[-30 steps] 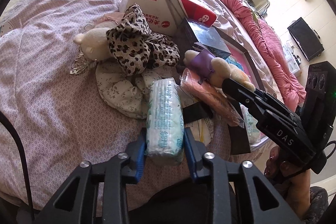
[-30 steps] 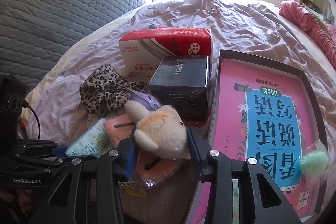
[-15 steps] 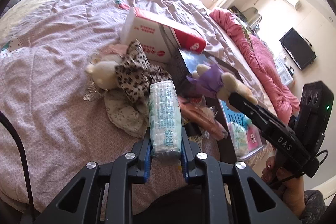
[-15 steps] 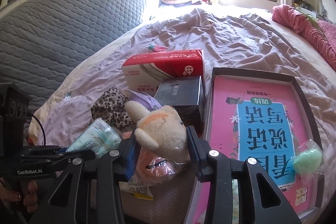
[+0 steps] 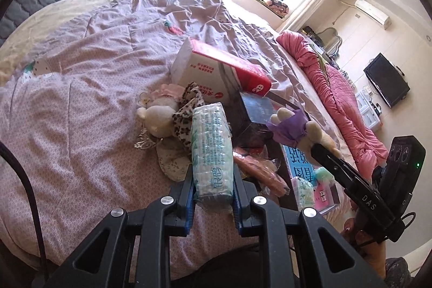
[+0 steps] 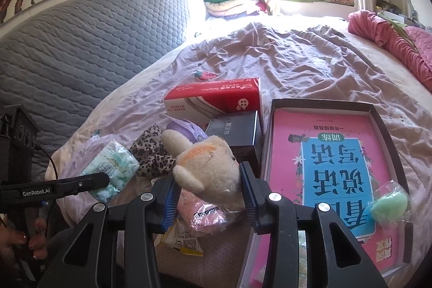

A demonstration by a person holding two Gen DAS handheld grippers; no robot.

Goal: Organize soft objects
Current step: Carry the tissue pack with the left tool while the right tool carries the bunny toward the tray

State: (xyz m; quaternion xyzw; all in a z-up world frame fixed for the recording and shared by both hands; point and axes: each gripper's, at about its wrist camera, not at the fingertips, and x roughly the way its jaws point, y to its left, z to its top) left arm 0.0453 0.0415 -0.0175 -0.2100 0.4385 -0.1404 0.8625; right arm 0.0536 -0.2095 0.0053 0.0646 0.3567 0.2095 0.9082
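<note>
In the left wrist view the tissue pack [image 5: 212, 150] covers part of the leopard cloth [image 5: 186, 112] and the floral cloth [image 5: 172, 161] behind it, and its lower end sits hidden between the jaws. The dark box [image 5: 256, 112] is partly masked by the plush [image 5: 302, 131]. The tray [image 5: 280, 155] shows only as a sliver beside the right gripper [image 5: 324, 150].

In the right wrist view the plush [image 6: 210, 166] hides most of the pink packet [image 6: 202, 212] and the front of the dark box [image 6: 235, 131]. The tray's [image 6: 321, 103] near corner is cut off by the gripper frame. Print on the red box [image 6: 216, 99] is too small to read.
</note>
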